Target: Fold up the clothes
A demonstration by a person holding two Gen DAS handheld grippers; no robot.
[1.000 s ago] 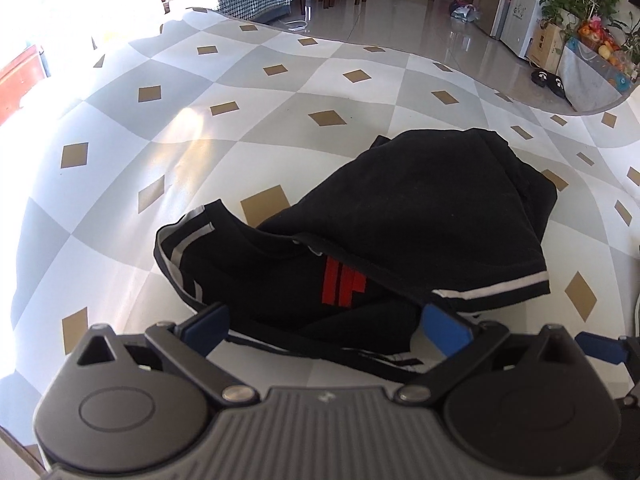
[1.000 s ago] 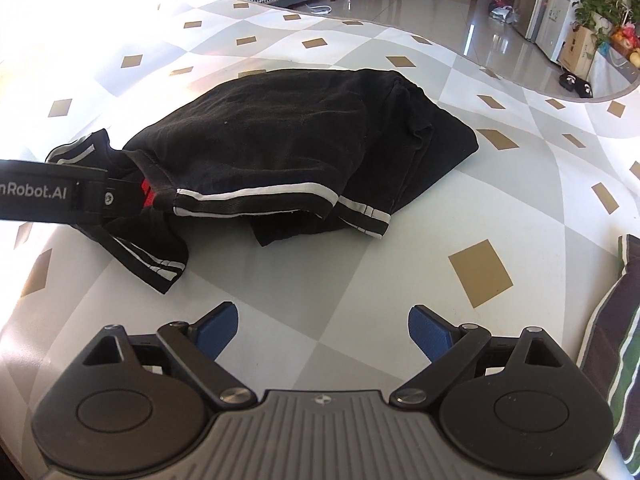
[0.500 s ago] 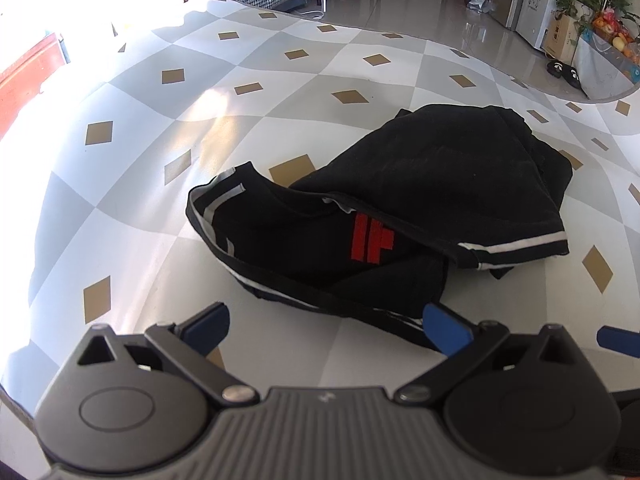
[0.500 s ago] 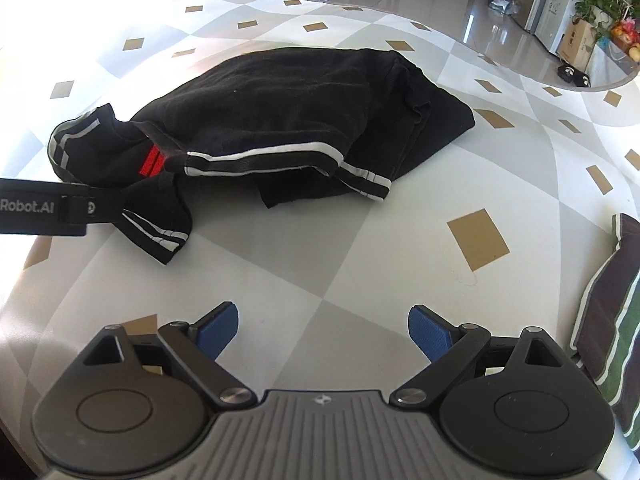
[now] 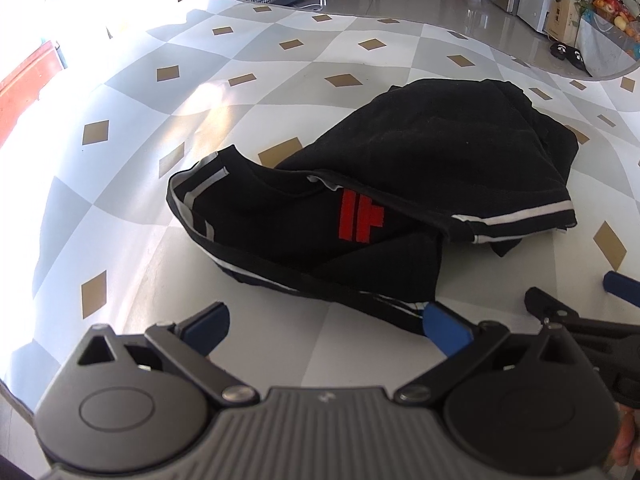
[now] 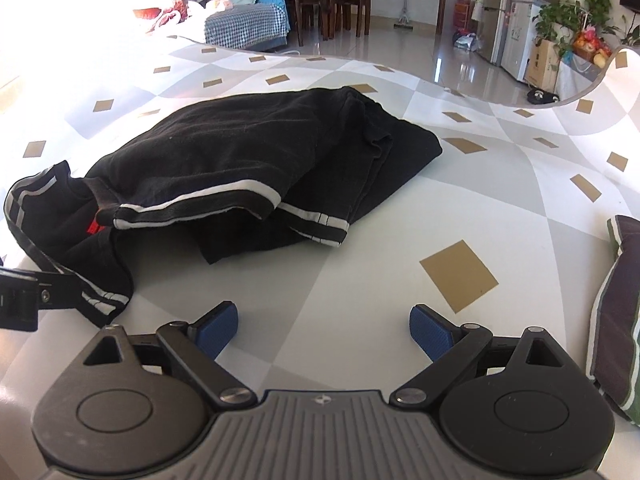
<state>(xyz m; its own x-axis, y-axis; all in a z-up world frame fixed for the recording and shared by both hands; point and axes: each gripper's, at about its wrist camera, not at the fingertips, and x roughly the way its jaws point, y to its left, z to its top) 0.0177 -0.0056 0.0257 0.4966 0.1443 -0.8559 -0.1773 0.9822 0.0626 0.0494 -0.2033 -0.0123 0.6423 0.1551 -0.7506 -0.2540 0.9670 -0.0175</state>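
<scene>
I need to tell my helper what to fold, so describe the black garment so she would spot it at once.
On the diamond-patterned table, find the crumpled black garment in the middle. Its white edge stripes and red logo set it apart from the striped cushion at the table's edge.

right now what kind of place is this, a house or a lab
Most likely a home's living and dining area: wooden dining chairs at the back, a fridge beside potted plants, and a shirt on a patterned table.

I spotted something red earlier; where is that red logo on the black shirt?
In the left wrist view the red logo sits mid-frame on the black shirt, just below its collar and beside the folded-over white-striped hem.
</scene>
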